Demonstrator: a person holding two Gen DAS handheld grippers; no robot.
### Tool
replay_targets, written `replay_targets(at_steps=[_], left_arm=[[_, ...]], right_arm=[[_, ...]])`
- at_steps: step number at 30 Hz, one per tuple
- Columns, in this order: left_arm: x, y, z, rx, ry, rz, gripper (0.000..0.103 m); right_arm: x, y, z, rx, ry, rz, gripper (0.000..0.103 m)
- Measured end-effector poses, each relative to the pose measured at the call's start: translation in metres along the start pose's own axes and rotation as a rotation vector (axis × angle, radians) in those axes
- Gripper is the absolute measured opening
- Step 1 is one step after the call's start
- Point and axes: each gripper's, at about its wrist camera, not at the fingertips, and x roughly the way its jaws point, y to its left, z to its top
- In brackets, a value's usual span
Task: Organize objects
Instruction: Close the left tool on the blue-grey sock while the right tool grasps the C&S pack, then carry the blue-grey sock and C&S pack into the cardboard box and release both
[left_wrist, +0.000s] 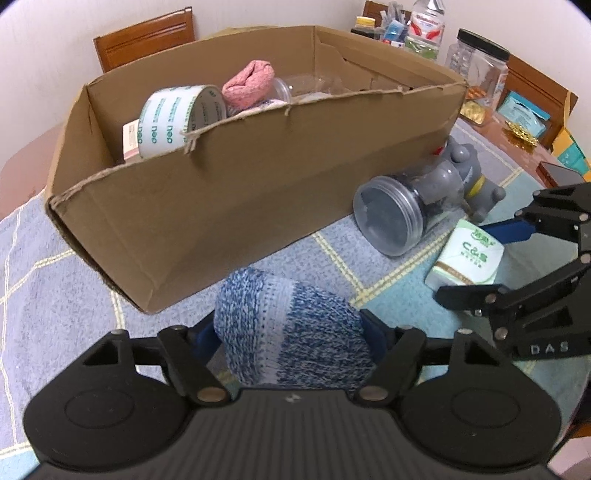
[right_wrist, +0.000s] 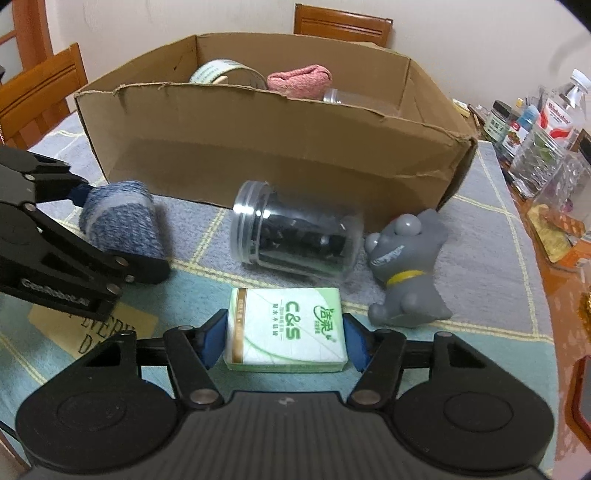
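Observation:
My left gripper (left_wrist: 291, 336) is shut on a rolled blue-and-white sock (left_wrist: 291, 328), held just in front of the cardboard box (left_wrist: 258, 177); the sock also shows in the right wrist view (right_wrist: 122, 221). My right gripper (right_wrist: 286, 339) has its blue pads against both sides of a green-and-white tissue pack (right_wrist: 286, 328), which rests on the cloth. The pack also shows in the left wrist view (left_wrist: 467, 256). The box holds a tape roll (left_wrist: 177, 118), a pink sock (left_wrist: 249, 86) and a clear container.
A clear lidded jar (right_wrist: 295, 232) lies on its side next to a grey toy dog (right_wrist: 406, 273), between the box and the tissue pack. Bottles and jars (right_wrist: 535, 129) crowd the table's right edge. Wooden chairs (left_wrist: 144, 37) stand behind the box.

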Motion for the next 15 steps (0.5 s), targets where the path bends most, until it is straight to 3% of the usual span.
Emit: replay_targets(at_steps=[15], left_arm=[[-0.052,-0.008,0.024,0.043,0.052,-0.094,0.076]], right_arm=[[-0.035,-0.009,0.007,-0.082,0.06,0.021,0.069]])
